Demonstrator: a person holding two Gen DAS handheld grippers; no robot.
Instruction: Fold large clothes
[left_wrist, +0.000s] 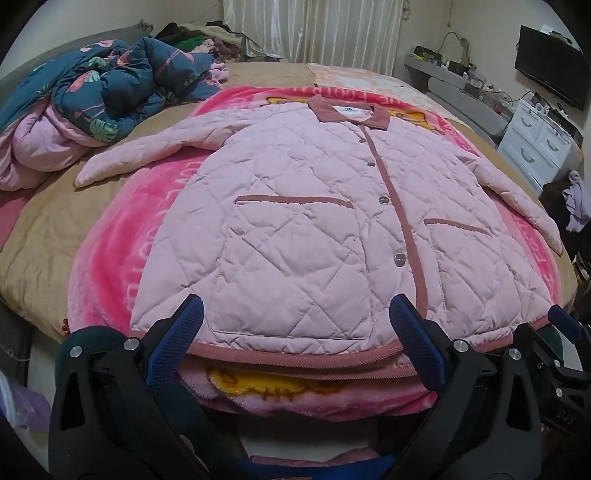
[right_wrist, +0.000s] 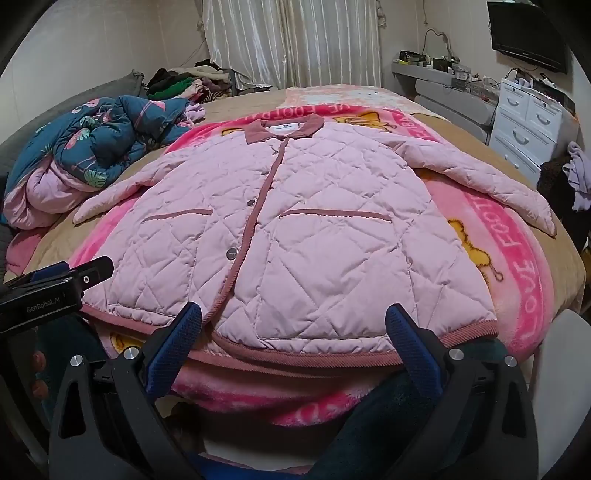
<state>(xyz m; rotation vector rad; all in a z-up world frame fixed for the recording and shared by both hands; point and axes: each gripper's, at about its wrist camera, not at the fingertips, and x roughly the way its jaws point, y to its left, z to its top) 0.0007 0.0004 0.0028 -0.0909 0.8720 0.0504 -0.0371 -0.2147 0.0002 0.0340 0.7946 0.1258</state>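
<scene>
A pink quilted jacket (left_wrist: 314, 221) (right_wrist: 295, 236) lies flat and buttoned on a bright pink blanket (left_wrist: 110, 266) on the bed, collar away from me, both sleeves spread outward. My left gripper (left_wrist: 295, 314) hovers wide open over the near hem, left of the button line, with nothing between its blue pads. My right gripper (right_wrist: 295, 321) is also open, above the hem on the right half of the jacket, gripping nothing. The left gripper shows at the left edge of the right wrist view, and the right gripper's tip at the right edge of the left wrist view.
A bunched blue floral duvet (left_wrist: 110, 85) and a pile of clothes (left_wrist: 199, 40) lie at the bed's far left. White drawers (right_wrist: 528, 122) and a cluttered shelf (right_wrist: 443, 66) stand on the right, below a wall television (right_wrist: 524, 33). Curtains hang behind the bed.
</scene>
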